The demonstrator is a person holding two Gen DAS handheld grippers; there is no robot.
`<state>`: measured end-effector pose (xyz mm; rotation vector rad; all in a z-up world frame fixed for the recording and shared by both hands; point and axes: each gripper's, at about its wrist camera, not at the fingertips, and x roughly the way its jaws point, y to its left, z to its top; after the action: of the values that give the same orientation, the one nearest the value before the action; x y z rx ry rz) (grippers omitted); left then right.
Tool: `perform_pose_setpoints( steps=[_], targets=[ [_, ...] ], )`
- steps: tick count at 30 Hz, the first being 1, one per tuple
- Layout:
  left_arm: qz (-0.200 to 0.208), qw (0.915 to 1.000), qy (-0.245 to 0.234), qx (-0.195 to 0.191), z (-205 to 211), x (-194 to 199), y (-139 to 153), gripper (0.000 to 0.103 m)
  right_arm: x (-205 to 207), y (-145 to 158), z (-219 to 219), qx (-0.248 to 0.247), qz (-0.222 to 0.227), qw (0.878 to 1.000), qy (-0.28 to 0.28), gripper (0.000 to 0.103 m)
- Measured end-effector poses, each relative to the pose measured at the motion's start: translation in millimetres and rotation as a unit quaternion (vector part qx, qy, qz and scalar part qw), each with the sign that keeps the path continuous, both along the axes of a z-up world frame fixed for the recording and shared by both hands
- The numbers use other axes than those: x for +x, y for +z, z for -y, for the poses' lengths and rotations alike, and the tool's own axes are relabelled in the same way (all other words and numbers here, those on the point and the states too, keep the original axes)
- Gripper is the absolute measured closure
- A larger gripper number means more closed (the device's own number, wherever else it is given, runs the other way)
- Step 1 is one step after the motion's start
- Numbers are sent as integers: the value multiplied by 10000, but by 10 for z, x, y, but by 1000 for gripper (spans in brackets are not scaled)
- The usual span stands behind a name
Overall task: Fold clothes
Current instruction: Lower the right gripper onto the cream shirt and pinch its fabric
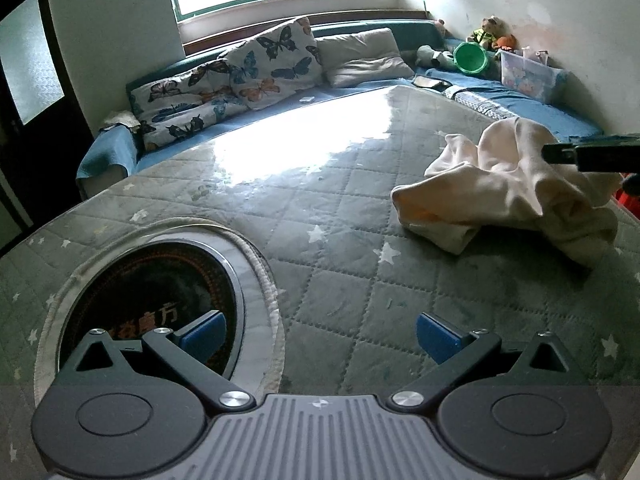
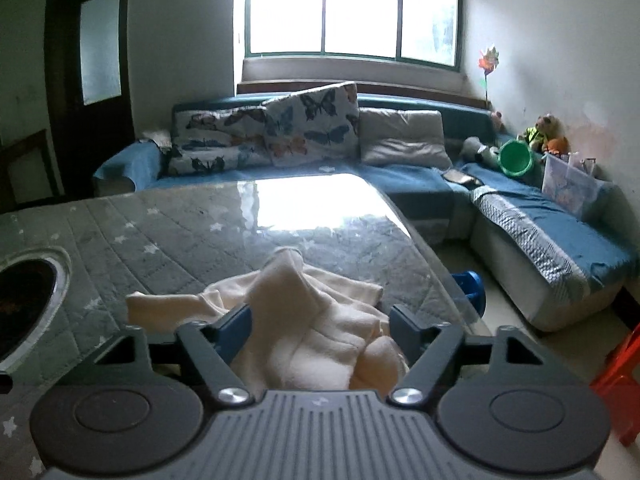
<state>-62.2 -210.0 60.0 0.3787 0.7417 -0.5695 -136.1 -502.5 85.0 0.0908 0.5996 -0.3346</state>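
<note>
A crumpled cream fleece garment (image 1: 516,196) lay near the right edge of the grey star-quilted tabletop (image 1: 320,216). The right hand-held gripper (image 2: 320,330) stood partly open with the garment bunched between its blue pads (image 2: 236,332), grip uncertain. The left hand-held gripper (image 1: 320,332) hung wide open and empty beside a round inset cooktop (image 1: 152,300).

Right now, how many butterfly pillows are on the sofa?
2. A long one lies at the sofa's left end; a second leans upright beside it, next to the plain pillow. None looks hidden.
</note>
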Motion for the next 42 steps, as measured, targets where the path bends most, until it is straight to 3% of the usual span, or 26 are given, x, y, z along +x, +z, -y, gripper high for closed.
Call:
perform_pose_setpoints(
  steps=[11, 16, 31, 42],
  targets=[
    [-184, 9995, -250, 13, 211, -44, -19, 0, -94, -14, -45, -12, 20, 10000, 39, 34],
    [-177, 9991, -372, 59, 325, -72, -19, 0, -291, 28, -134, 1, 106, 9999, 99, 25],
    [-284, 9977, -606, 61, 606, -128, -2, 0, -743, 5, -331, 75, 93, 9999, 75, 24],
    [-288, 9977, -611, 89, 756, -144, -6, 0, -724, -18, -258, 39, 55, 10000, -63, 24]
  ],
)
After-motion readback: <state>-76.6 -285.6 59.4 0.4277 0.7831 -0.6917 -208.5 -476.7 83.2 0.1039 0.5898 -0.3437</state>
